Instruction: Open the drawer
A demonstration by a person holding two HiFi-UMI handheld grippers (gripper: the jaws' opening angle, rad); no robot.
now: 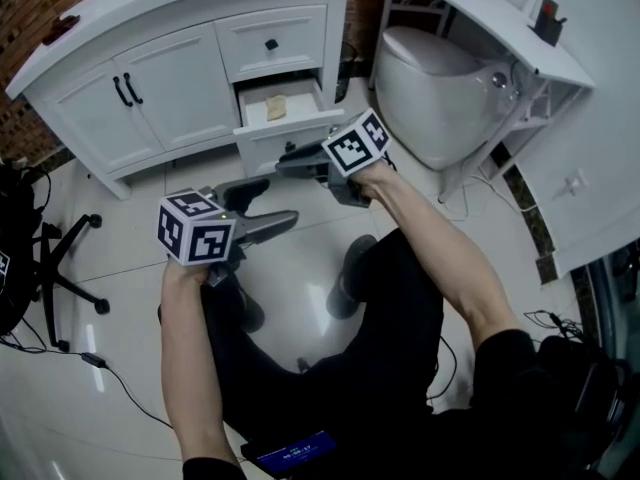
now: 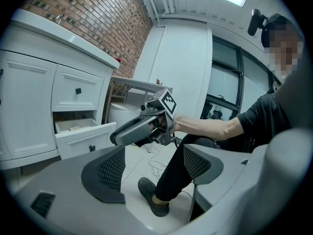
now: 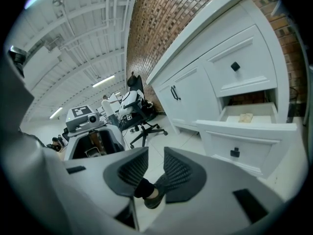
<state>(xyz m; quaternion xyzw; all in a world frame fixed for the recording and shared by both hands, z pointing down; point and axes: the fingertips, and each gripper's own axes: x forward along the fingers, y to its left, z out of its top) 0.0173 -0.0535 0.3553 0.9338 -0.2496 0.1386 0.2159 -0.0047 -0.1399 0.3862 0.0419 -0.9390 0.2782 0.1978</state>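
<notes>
The white vanity's lower drawer [image 1: 287, 134] stands pulled out, with a small tan object [image 1: 276, 107] lying inside. Its dark knob [image 3: 235, 152] shows on the front panel. My right gripper [image 1: 284, 164] hovers just in front of that panel, apart from it; the jaws are nearly together with a narrow gap and nothing between the pads [image 3: 178, 170]. Further back and to the left, my left gripper [image 1: 282, 199] hangs over the floor, wide open and empty. In the left gripper view, the right gripper [image 2: 139, 129] sits beside the open drawer [image 2: 83, 137].
A shut upper drawer [image 1: 270, 40] sits above the open one, and double doors [image 1: 150, 88] lie to its left. A toilet [image 1: 440, 98] stands to the right. An office chair [image 1: 50, 258] and cables are on the tiled floor at left. The person's legs and shoes [image 1: 350, 268] are below.
</notes>
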